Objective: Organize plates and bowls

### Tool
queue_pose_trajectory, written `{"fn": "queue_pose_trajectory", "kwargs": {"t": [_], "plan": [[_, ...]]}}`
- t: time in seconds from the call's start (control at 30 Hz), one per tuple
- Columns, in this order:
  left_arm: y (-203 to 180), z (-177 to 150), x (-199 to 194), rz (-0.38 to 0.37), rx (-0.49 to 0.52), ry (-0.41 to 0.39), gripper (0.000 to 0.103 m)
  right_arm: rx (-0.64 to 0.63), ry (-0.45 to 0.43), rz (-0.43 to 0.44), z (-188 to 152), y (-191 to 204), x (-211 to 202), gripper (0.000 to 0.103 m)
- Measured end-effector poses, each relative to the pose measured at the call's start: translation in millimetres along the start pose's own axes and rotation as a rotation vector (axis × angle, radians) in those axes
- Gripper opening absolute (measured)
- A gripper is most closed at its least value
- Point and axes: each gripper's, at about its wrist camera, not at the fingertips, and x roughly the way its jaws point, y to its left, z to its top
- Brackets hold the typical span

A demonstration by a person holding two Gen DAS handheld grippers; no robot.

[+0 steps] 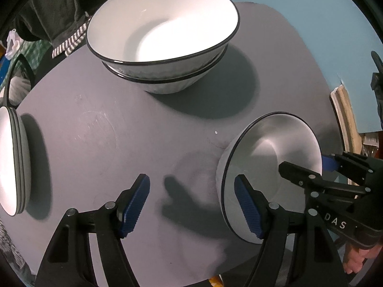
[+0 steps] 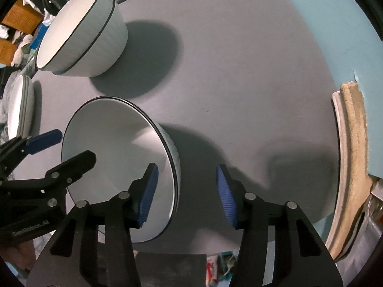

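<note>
Two white bowls with black rims are nested in a stack (image 1: pixel 165 40) at the far side of the grey round table (image 1: pixel 119 131); the stack shows at upper left in the right wrist view (image 2: pixel 81 38). A third white bowl (image 1: pixel 270 167) stands near the table's front edge. My left gripper (image 1: pixel 191 205) is open, its right finger beside this bowl's rim. My right gripper (image 2: pixel 186 196) is open, with its left finger inside the bowl (image 2: pixel 119 162) and its right finger outside the wall. A stack of white plates (image 1: pixel 12 162) lies at the left edge and also shows in the right wrist view (image 2: pixel 20 110).
A striped cloth (image 1: pixel 69 40) and dark clutter lie beyond the table at the far left. A beige curved frame (image 2: pixel 352 167) stands to the right of the table against a light blue wall (image 1: pixel 311 12).
</note>
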Motion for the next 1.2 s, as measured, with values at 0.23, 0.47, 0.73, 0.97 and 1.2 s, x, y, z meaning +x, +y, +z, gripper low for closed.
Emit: {"fn": "queue_pose_trajectory", "kwargs": {"t": [0.23, 0.47, 0.73, 0.97, 1.2], "plan": [[3, 3, 9, -0.025, -0.026, 0.043, 0.055, 0.034, 0.028, 0.026, 1, -9, 3, 0.030], [8, 8, 14, -0.057, -0.040, 0.062, 0.040, 0.039, 0.034, 0.056, -1, -20, 5, 0.019], [7, 5, 18, -0.127, -0.076, 0.078, 0.021, 0.027, 0.044, 0.070, 5, -22, 2, 0.012], [4, 2, 24, -0.152, -0.049, 0.099, 0.008, 0.027, 0.042, 0.076, 9, -17, 5, 0.009], [-13, 2, 22, -0.131, -0.028, 0.104, 0.007, 0.013, 0.030, 0.042, 4, 9, 5, 0.008]]}}
